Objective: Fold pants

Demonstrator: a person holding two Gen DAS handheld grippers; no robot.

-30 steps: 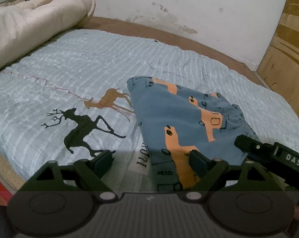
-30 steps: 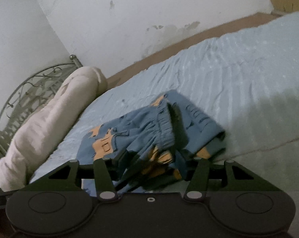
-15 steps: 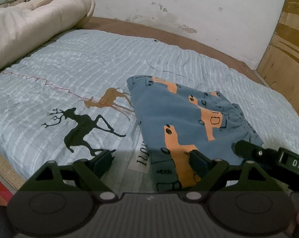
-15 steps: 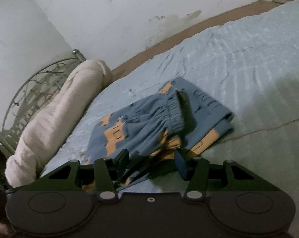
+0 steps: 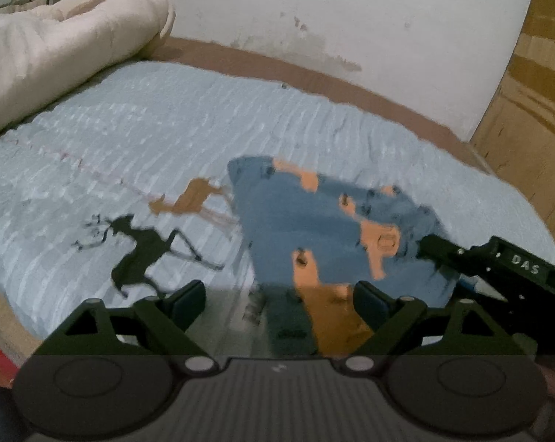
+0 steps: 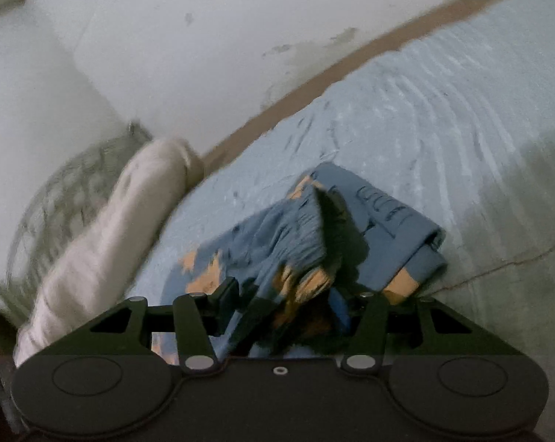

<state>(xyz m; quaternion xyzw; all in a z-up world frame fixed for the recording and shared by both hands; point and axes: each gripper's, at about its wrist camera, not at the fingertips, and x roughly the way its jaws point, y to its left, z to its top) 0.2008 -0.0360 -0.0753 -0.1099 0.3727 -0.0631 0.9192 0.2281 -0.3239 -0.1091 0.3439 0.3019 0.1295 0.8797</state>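
With folded blue pants point(image 5: 325, 228) lying on the bed point(image 5: 148, 140), right gripper point(image 6: 285, 294) fingers pinching bunched waistband fabric for another fold, left gripper point(image 5: 277, 294) fingers spread, hovering alongside.

Rolled cream quilt point(image 5: 56, 48) lies on a deer-printed blue bedspread point(image 5: 137, 154) beside a stained white wall point(image 5: 332, 18)

one pair of blue pants point(image 5: 325, 228) ahead of the left gripper point(image 5: 279, 304), one rolled cream blanket point(image 5: 56, 51) far left, two printed deer point(image 5: 141, 254) left of the pants, two grippers
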